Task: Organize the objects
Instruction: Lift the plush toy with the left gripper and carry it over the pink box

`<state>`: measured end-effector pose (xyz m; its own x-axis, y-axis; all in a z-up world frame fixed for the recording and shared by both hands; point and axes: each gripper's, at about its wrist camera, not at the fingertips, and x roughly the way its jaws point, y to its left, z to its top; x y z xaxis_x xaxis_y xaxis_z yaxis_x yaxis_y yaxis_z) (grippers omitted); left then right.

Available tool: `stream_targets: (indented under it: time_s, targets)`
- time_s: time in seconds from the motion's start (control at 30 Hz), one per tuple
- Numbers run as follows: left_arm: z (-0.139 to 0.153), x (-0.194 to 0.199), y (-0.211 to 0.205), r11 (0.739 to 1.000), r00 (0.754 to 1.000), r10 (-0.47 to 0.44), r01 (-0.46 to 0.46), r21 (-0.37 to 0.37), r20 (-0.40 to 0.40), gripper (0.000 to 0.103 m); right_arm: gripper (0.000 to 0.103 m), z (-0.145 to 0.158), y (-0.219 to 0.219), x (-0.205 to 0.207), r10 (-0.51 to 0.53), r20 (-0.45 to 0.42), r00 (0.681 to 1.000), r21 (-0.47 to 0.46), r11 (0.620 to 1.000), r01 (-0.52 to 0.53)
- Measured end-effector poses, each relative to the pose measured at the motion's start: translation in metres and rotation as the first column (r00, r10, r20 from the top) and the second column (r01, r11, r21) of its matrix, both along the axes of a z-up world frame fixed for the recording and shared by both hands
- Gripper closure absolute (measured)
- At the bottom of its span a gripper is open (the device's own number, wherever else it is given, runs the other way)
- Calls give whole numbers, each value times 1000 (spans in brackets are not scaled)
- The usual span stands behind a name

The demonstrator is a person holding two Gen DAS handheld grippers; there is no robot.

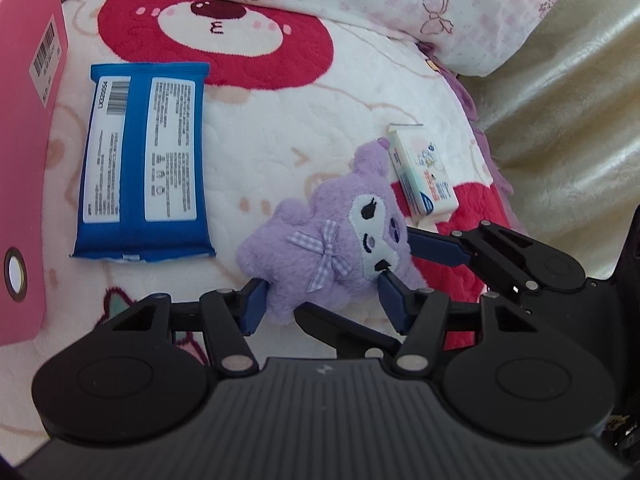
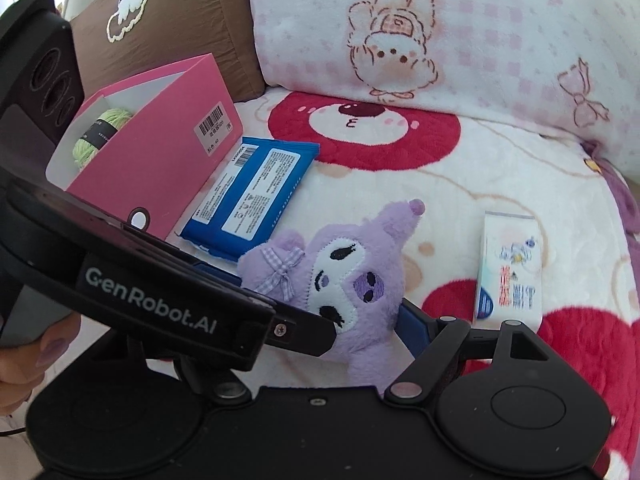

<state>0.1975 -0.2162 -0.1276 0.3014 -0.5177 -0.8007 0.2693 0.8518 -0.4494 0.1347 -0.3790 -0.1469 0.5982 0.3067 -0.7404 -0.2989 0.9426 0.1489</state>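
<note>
A purple plush toy point(image 1: 332, 240) point(image 2: 340, 276) lies face up on the bear-print blanket point(image 1: 280, 128). My left gripper point(image 1: 322, 300) is shut on its lower part, one blue pad at each side. The left gripper's body point(image 2: 160, 300) crosses the right wrist view and hides part of the toy. My right gripper point(image 2: 312, 292) stands open around the toy's head. One of its blue fingers point(image 2: 412, 320) point(image 1: 436, 248) lies beside the face, and the other is mostly hidden. A blue wipes pack point(image 1: 144, 160) point(image 2: 248, 196) lies to the left and a small white tissue pack point(image 1: 424, 176) point(image 2: 508, 272) to the right.
An open pink box point(image 2: 160, 152) point(image 1: 24, 120) stands at the left with green yarn point(image 2: 100, 132) inside. A pink-and-white pillow point(image 2: 440, 40) and a brown cushion point(image 2: 172, 20) lie behind. A hand point(image 2: 20, 360) holds the left gripper. The bed edge drops off at the right point(image 1: 560, 140).
</note>
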Motion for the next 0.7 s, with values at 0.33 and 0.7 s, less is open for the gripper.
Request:
stream_targets:
  time_s: [0.33, 0.7]
  targets:
    - [12, -22, 13, 998, 998, -56, 56, 5, -29, 47, 18, 9, 15, -29, -44, -27, 999, 28, 999, 44]
    - [34, -43, 34, 995, 993, -95, 94, -16, -70, 47, 11, 26, 43, -55, -81, -37, 996, 20, 996, 82]
